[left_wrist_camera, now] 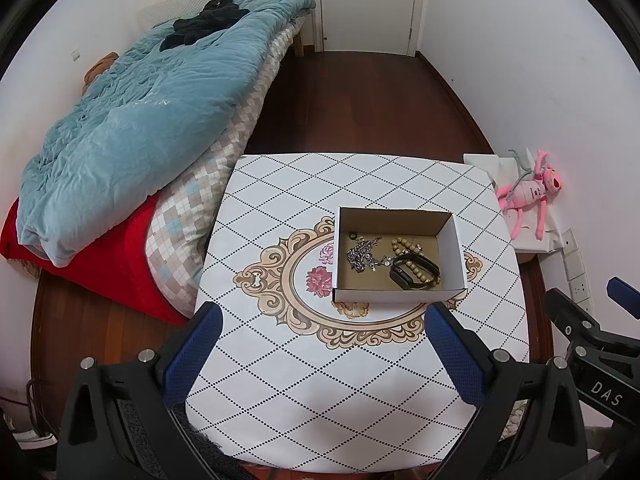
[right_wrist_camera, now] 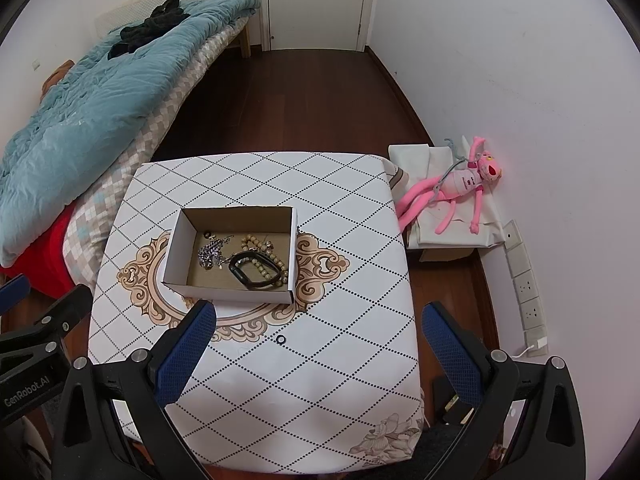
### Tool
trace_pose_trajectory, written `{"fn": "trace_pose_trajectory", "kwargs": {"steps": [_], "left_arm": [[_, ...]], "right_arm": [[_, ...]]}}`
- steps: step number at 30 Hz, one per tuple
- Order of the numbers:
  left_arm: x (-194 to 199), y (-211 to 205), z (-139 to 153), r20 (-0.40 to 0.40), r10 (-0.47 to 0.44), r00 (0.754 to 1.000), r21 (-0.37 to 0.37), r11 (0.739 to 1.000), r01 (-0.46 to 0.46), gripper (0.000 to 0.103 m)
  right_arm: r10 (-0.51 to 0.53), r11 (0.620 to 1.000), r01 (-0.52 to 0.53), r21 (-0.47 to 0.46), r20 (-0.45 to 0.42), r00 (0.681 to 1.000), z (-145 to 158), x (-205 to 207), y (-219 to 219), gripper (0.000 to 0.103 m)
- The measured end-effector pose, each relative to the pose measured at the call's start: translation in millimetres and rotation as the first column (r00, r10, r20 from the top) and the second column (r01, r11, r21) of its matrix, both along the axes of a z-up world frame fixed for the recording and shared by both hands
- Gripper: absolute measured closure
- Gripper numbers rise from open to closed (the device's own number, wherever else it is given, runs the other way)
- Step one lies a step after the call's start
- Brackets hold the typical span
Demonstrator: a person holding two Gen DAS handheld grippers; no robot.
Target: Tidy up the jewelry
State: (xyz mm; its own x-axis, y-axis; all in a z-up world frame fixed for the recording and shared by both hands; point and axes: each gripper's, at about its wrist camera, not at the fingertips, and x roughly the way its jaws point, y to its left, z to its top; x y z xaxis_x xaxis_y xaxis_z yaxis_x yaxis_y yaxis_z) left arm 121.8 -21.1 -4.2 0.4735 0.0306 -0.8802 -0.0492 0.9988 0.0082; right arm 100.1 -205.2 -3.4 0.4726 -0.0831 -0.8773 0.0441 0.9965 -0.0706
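An open cardboard box (left_wrist_camera: 452, 254) (right_wrist_camera: 176, 248) stands on the patterned table (left_wrist_camera: 304, 400) (right_wrist_camera: 340, 380). Inside lie a silver chain (left_wrist_camera: 362, 256) (right_wrist_camera: 211, 254), a beaded bracelet (left_wrist_camera: 404, 245) (right_wrist_camera: 256, 245), a black wristband (left_wrist_camera: 414, 272) (right_wrist_camera: 256, 270) and a small black ring (left_wrist_camera: 353, 236) (right_wrist_camera: 208, 235). Another small black ring (right_wrist_camera: 281, 339) lies on the table in front of the box, seen only in the right wrist view. My left gripper (left_wrist_camera: 322, 344) is open and empty, short of the box. My right gripper (right_wrist_camera: 318, 344) is open and empty, above the loose ring.
A bed with a blue quilt (left_wrist_camera: 132, 120) (right_wrist_camera: 80, 100) and a red blanket (left_wrist_camera: 100, 264) lies left of the table. A pink plush toy (left_wrist_camera: 528, 192) (right_wrist_camera: 452, 188) lies on white cloth at the right wall. A white door (left_wrist_camera: 368, 4) is at the back.
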Motion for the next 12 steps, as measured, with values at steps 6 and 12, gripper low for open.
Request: {"fn": "trace_pose_trajectory", "kwargs": {"steps": [6, 12], "left_arm": [[-0.1, -0.1, 0.2, -0.001, 0.0, 1.0, -0.001, 1.0, 0.0, 0.0], [-0.4, -0.5, 0.6, 0.004, -0.005, 1.0, -0.001, 1.0, 0.005, 0.0]], "right_arm": [[0.0, 1.0, 0.0, -0.005, -0.001, 1.0, -0.8, -1.0, 0.4, 0.0], [0.001, 1.0, -0.001, -0.008, 0.0, 1.0, -0.7, -1.6, 0.9, 0.0]]}}
